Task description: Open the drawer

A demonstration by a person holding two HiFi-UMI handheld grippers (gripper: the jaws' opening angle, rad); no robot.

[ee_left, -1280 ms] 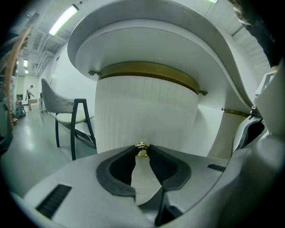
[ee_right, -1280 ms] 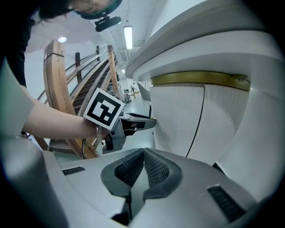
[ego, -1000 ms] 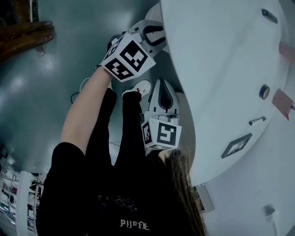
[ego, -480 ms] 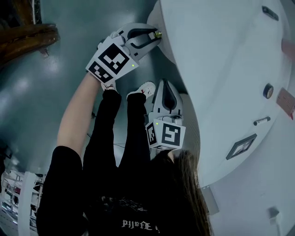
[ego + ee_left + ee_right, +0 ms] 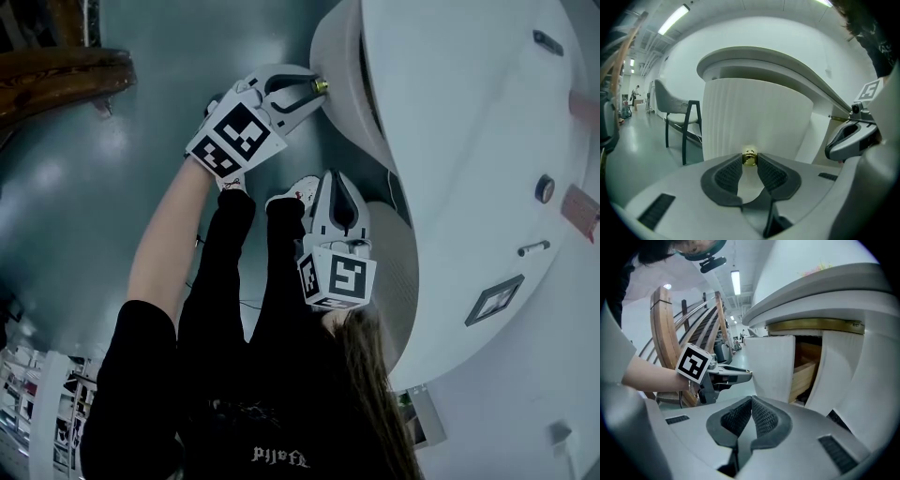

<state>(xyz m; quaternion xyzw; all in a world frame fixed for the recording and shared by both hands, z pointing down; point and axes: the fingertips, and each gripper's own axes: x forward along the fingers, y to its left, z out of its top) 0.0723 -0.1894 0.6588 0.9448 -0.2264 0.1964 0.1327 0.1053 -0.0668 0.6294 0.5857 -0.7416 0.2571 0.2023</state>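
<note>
Drawer [image 5: 336, 56], white with a curved ribbed front, stands partly out of the round white counter [image 5: 469, 112] at top centre of the head view. The small brass knob [image 5: 321, 86] on its face sits right at the tips of the left gripper [image 5: 314, 86], which reaches in from the left. The right gripper [image 5: 335, 178] is lower, aimed at the counter's base, apart from the drawer.

Left gripper view: jaws narrow, pads clamped on the brass knob from both sides. The ribbed front rises directly beyond the tips. A grey chair with black legs [image 5: 675, 105] stands far left.

Right gripper view: jaws pressed together, nothing between them. The drawer is ahead and above the tips, not touching. The gap behind its front shows a pale wooden drawer box [image 5: 806, 373]. The left gripper's tips are at the front's left edge.
</note>
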